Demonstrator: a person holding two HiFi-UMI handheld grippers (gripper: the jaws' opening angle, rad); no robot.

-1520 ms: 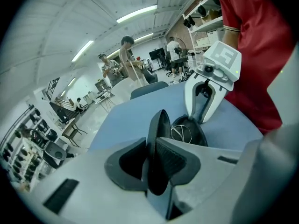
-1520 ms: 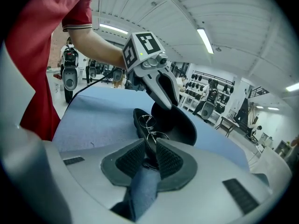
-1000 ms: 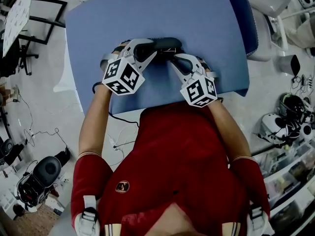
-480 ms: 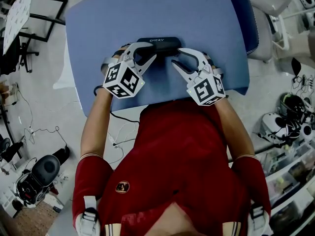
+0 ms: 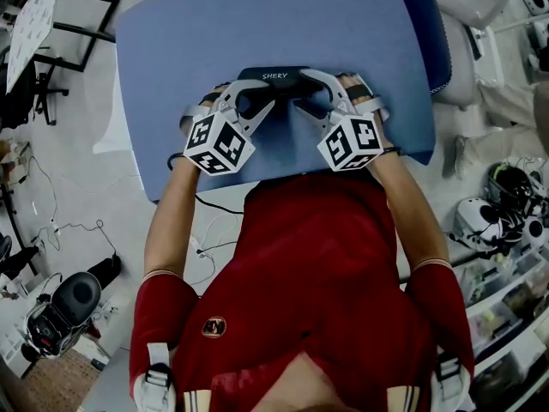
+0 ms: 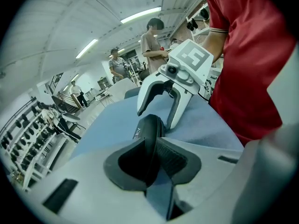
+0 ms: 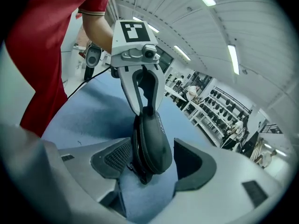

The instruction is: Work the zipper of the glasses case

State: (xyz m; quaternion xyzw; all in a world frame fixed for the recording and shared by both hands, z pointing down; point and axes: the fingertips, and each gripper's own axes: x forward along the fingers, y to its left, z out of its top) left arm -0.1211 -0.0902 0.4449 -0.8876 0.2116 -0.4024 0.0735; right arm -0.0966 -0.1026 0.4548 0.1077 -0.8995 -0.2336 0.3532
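The glasses case point(image 5: 276, 79) rests on the blue tabletop point(image 5: 257, 24), and everything else here is placed from that case. The left tongs point(image 5: 256, 94) are clamped on the case's left end, both pads pressing its shell, which steadies it. The right tongs point(image 5: 307, 91) sit at the case's right end. Their jaws have just been opening and now stand wide, with that end of the case between them but the pads not pinching it; 1 pad is close beside the shell and the other is clearly apart. In the right gripper view a small zipper pull point(image 7: 140, 175) hangs at the case's near tip, free of the tongs. By my reading the pull has been let go, so either 1 pass of the zipper is finished or a fresh grip is due. Which of the 2 it is I cannot tell, because the case looks closed in outline but the zipper line is dark on dark. The tongs also cover both ends of the case in the head view, and the teeth are too small to make out.
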